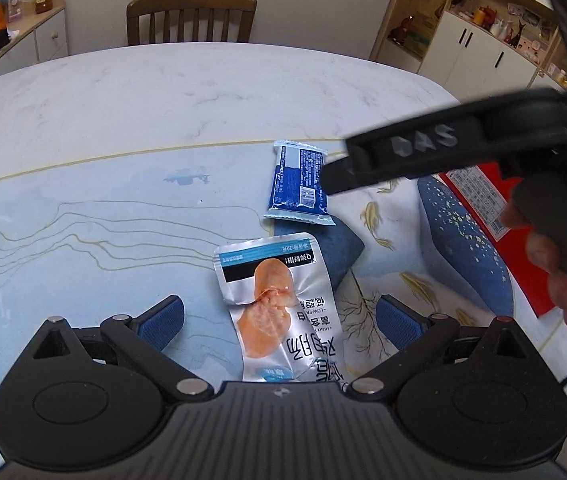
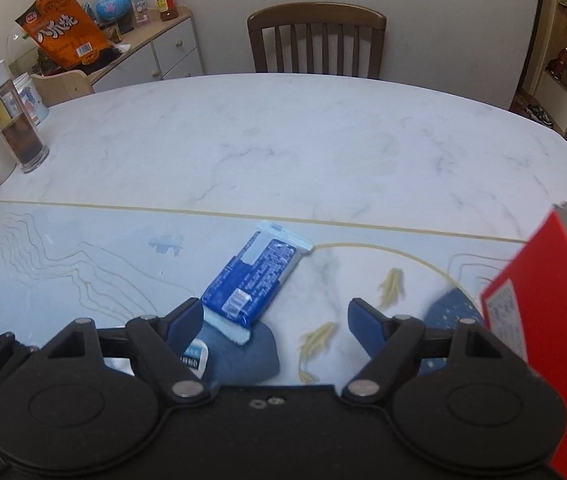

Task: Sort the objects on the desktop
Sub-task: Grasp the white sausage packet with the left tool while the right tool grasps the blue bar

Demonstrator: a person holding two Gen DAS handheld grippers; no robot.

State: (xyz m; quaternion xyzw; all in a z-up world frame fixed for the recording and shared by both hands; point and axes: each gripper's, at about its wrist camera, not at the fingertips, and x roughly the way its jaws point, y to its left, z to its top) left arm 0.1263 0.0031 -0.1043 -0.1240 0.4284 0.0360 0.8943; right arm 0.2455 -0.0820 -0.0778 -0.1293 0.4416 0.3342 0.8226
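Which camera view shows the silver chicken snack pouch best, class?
The left wrist view: the silver pouch lies almost whole between the open pads, print and chicken picture readable. The right wrist view shows only a corner of the silver pouch behind the hand-held gripper's left finger.

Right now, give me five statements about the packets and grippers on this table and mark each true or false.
1. The silver packet lies between the open fingers of the left gripper. True.
2. The blue packet is clamped in the right gripper. False: the jaws stand wide apart, and the packet lies flat on the mat.
3. A red box stands at the right edge of the right wrist view. True.
4. The silver packet rests on top of the blue packet. False: they lie apart, the blue one farther from the left gripper.
5. A wooden chair stands at the table's far side. True.
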